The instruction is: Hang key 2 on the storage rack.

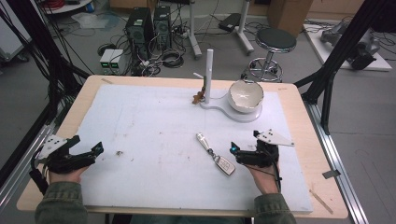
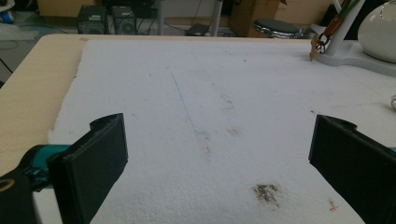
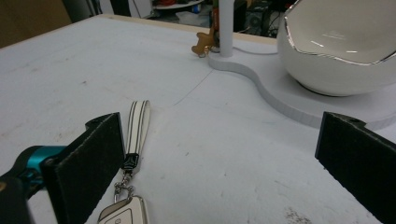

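My right gripper (image 1: 233, 150) hovers wide open and empty just right of the key fob (image 3: 125, 213), which lies near centre on the mat (image 1: 154, 140). The left gripper (image 1: 95, 150) (also open, empty) idles far left. Closing off-centre could nudge the fob away.
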Demonstrator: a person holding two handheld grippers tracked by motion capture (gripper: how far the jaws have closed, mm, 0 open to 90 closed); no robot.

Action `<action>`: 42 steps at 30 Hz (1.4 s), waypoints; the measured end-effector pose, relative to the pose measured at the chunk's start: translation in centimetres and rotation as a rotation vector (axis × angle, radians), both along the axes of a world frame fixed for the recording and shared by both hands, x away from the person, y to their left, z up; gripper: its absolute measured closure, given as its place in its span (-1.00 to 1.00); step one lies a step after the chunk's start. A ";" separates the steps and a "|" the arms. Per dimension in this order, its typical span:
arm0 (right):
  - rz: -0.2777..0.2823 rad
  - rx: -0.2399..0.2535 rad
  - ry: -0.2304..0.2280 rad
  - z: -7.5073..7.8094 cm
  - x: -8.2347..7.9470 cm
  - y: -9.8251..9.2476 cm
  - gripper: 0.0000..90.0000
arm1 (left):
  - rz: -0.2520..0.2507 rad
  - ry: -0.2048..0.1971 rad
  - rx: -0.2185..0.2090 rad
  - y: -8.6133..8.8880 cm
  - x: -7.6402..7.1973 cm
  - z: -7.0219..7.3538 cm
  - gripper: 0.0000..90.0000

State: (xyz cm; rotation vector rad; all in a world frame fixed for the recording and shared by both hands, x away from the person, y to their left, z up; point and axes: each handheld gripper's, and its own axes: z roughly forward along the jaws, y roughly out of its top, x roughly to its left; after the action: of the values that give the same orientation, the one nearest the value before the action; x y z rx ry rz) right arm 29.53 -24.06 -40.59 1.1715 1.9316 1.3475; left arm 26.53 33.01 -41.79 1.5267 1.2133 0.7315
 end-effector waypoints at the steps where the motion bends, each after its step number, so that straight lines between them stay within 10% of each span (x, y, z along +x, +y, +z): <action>1: 0.005 -0.005 0.003 0.0 0.1 0.2 -0.99 | 0.001 0.000 -0.002 0.0 0.0 0.0 -0.89; 23: 0.183 -0.131 0.121 -0.7 1.4 5.2 -0.99 | -0.005 0.004 -0.010 0.2 0.1 -0.1 -0.89; 42: 0.224 -0.216 0.228 -1.0 4.0 6.9 -0.99 | -0.024 0.009 -0.014 0.1 0.5 -0.2 -0.89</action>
State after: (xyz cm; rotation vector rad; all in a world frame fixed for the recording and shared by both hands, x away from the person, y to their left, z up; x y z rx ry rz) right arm 33.49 -17.16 -41.60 1.0657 2.3652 1.1139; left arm 27.01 33.15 -41.97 1.5319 1.2021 0.6991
